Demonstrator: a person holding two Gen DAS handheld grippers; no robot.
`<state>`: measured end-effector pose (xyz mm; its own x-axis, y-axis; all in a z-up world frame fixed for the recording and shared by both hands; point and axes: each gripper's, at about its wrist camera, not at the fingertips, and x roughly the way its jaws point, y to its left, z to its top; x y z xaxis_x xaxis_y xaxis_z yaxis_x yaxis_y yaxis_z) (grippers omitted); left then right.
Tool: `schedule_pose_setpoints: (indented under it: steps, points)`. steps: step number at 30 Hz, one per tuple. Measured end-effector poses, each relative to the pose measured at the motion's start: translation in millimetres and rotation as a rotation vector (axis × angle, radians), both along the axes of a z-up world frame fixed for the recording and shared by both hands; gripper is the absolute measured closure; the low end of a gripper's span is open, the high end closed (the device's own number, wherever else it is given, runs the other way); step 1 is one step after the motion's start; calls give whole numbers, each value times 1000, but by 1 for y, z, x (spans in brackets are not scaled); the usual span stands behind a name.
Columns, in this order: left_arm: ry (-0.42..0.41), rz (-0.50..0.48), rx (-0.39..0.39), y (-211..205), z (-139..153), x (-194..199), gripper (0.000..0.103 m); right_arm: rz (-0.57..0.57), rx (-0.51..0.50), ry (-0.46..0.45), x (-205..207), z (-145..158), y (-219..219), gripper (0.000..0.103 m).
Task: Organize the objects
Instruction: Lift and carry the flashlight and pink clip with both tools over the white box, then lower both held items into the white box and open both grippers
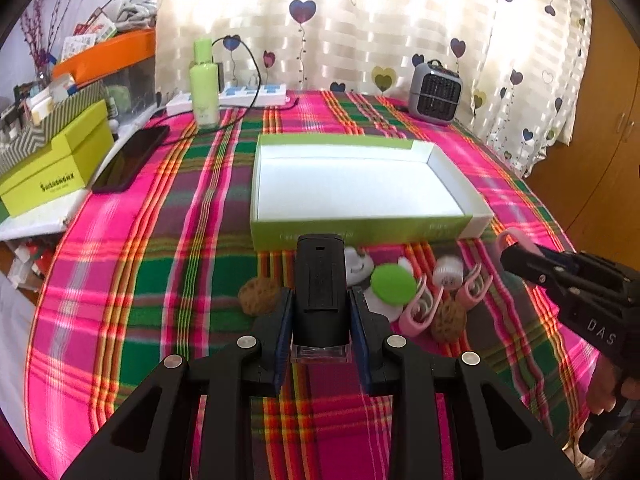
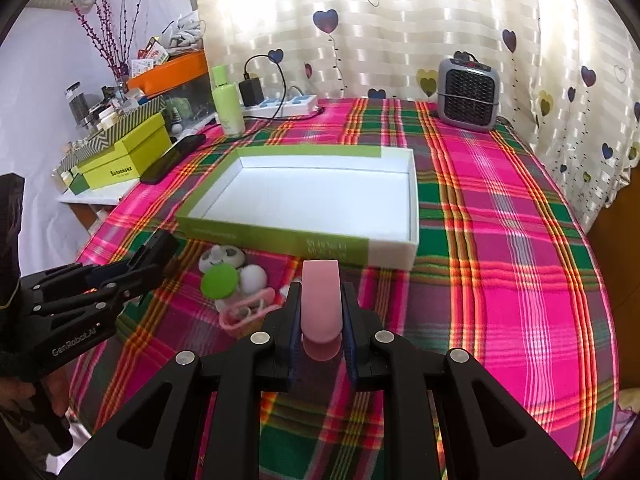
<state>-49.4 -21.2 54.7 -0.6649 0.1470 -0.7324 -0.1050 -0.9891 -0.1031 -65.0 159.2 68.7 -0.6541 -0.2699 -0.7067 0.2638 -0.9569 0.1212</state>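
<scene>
Grippers above plaid cloth: left gripper [image 1: 320,312] pinches a stiff black bottle [image 1: 320,280] round its waist; right gripper [image 2: 320,320] clamps a light, springy pink clip [image 2: 321,300]. Empty box [image 1: 440,222] waits at twelve o'clock.

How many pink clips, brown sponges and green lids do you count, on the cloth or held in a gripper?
pink clips: 3
brown sponges: 2
green lid: 1
Total: 6
</scene>
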Motion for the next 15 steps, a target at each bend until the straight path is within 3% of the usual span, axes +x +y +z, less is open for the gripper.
schedule_pose_setpoints:
  steps: [15]
  points:
    - [-4,-11,31,-1,5,-42,78,41,-14,-16,-39,7,-23,85]
